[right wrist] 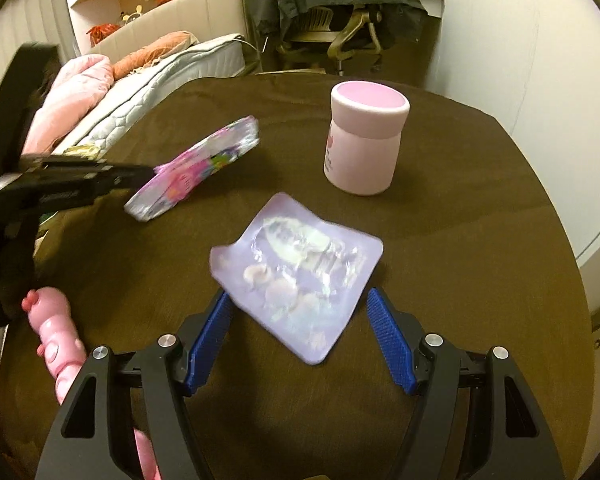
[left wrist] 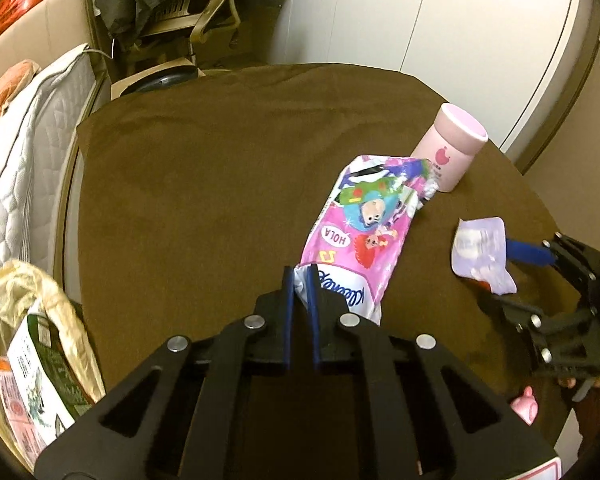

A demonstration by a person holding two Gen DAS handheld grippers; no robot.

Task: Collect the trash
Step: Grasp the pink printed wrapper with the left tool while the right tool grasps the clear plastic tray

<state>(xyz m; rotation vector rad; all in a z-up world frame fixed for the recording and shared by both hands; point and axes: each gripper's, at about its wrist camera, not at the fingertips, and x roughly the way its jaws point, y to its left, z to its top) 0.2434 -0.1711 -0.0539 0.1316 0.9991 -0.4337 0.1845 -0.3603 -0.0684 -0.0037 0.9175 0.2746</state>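
My left gripper (left wrist: 301,276) is shut on the near end of a pink cartoon-printed tissue wrapper (left wrist: 360,224) and holds it above the brown table; the wrapper also shows in the right wrist view (right wrist: 196,168), lifted at the left. My right gripper (right wrist: 300,304) is open, its blue fingers (right wrist: 210,336) on either side of a pale lilac plastic blister pack (right wrist: 300,264) lying flat on the table. That pack also shows in the left wrist view (left wrist: 480,254), at the tip of the right gripper (left wrist: 528,254).
A pink lidded jar (right wrist: 364,144) stands upright behind the blister pack. A pink toy (right wrist: 56,340) lies at the table's near left edge. A cream bag (left wrist: 32,344) holding paper trash hangs off the table's left side. A bed and an office chair lie beyond.
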